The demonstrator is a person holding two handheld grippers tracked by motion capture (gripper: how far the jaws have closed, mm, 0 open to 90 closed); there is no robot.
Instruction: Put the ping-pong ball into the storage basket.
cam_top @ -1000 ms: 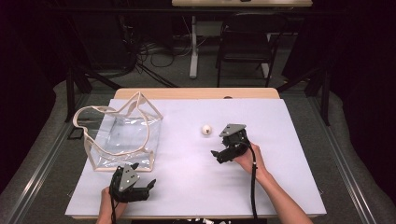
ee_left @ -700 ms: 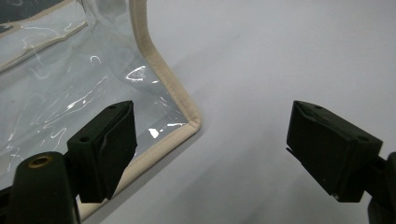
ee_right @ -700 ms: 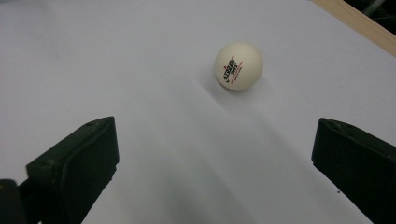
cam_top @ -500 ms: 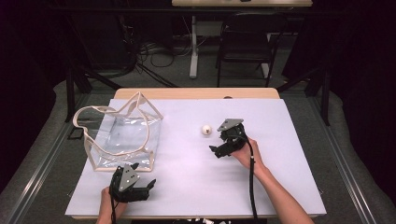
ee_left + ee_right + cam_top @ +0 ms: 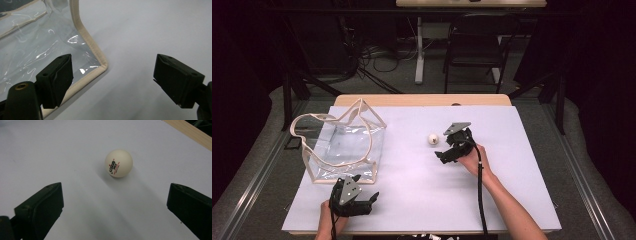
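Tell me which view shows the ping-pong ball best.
The right gripper view: the ping-pong ball sits close and sharp, red and black print legible, ahead of the open right claw. The high view shows it as a small white dot on the white sheet.

— Is any writing to be read on the things on the table?

— Yes, one print is found, on the white ball [image 5: 118,163]. In the right gripper view a small red mark is seen on its near side, and under it a short dark word, then a line of red letters.

— Can the word be read?

— Not with certainty. The letters are small and tilted, so the brand cannot be spelled out. In the high view the ball [image 5: 433,138] is too small, and the print is lost.

— And on the clear bag [image 5: 341,150]?

— No text or label can be read there.
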